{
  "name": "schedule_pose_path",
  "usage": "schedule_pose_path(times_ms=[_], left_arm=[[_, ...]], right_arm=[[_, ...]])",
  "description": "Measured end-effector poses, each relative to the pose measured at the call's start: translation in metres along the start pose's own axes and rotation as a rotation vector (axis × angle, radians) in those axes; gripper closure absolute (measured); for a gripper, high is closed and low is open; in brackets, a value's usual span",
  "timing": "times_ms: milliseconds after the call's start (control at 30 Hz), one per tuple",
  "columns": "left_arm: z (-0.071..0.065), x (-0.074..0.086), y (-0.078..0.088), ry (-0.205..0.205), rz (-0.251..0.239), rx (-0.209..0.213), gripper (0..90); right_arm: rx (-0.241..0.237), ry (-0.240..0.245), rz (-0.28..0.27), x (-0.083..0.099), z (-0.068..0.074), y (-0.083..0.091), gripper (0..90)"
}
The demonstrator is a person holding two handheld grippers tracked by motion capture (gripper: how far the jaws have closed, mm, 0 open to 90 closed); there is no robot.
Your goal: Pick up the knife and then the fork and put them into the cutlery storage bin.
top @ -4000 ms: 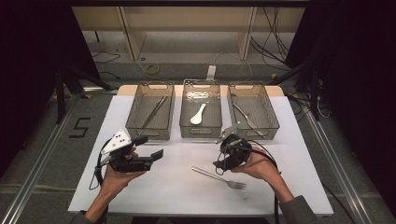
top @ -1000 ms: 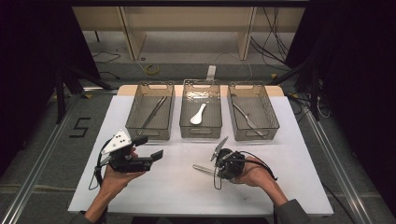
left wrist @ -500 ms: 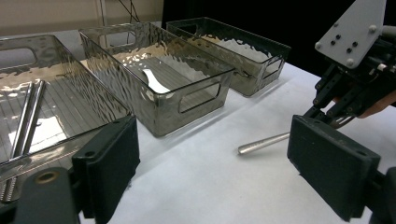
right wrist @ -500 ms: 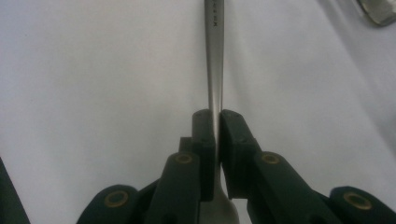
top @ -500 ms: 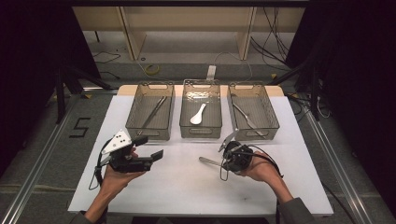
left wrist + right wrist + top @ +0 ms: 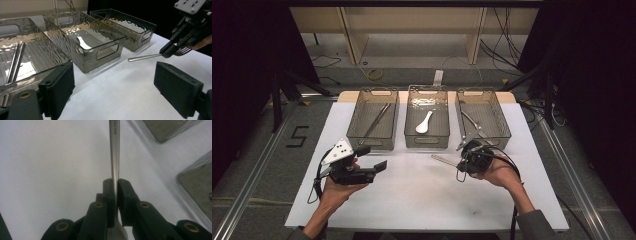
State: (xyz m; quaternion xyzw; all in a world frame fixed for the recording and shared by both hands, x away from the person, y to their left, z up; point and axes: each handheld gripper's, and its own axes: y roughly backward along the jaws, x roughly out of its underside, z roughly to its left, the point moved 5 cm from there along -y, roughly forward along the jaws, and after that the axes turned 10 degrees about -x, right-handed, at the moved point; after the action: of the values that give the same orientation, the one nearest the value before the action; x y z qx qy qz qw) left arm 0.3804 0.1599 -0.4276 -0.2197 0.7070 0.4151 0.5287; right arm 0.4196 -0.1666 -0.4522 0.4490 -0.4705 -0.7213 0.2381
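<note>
My right gripper [image 6: 460, 162] is shut on a metal fork [image 6: 443, 160] and holds it just above the white table, in front of the right bin [image 6: 503, 131]. The handle points left; in the right gripper view the jaws [image 6: 115, 192] clamp the fork [image 6: 114, 150] near its head. The left gripper view shows that fork [image 6: 145, 57] level, with the tines by the hand. My left gripper [image 6: 371, 157] stands open and empty over the table's left side, its pads [image 6: 60, 80] wide apart.
Three clear bins stand in a row at the back of the table [image 6: 412, 200]. The left bin [image 6: 373, 145] holds long metal sticks [image 6: 374, 121], the middle bin [image 6: 427, 144] a white spoon [image 6: 424, 122], the right bin metal cutlery [image 6: 472, 121].
The right gripper closed on the fork that lay on the table, lifted it, and carried it back toward the right bin. The left gripper has stayed put.
</note>
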Motion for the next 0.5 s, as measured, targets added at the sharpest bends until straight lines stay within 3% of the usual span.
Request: schedule_pose_path(times_ms=[200,267,500], left_arm=[[0.001,0.000,0.000,0.003,0.000,-0.004,16.1],[0.001,0.000,-0.001,0.005,0.002,-0.005,16.1],[0.002,0.000,0.000,0.009,0.001,-0.005,16.1]], right_arm=[[0.036,-0.002,-0.056,-0.003,-0.005,0.023,85.5],[0.053,-0.006,-0.086,-0.006,-0.012,0.031,85.5],[0.095,-0.025,-0.115,-0.024,-0.036,0.053,85.5]])
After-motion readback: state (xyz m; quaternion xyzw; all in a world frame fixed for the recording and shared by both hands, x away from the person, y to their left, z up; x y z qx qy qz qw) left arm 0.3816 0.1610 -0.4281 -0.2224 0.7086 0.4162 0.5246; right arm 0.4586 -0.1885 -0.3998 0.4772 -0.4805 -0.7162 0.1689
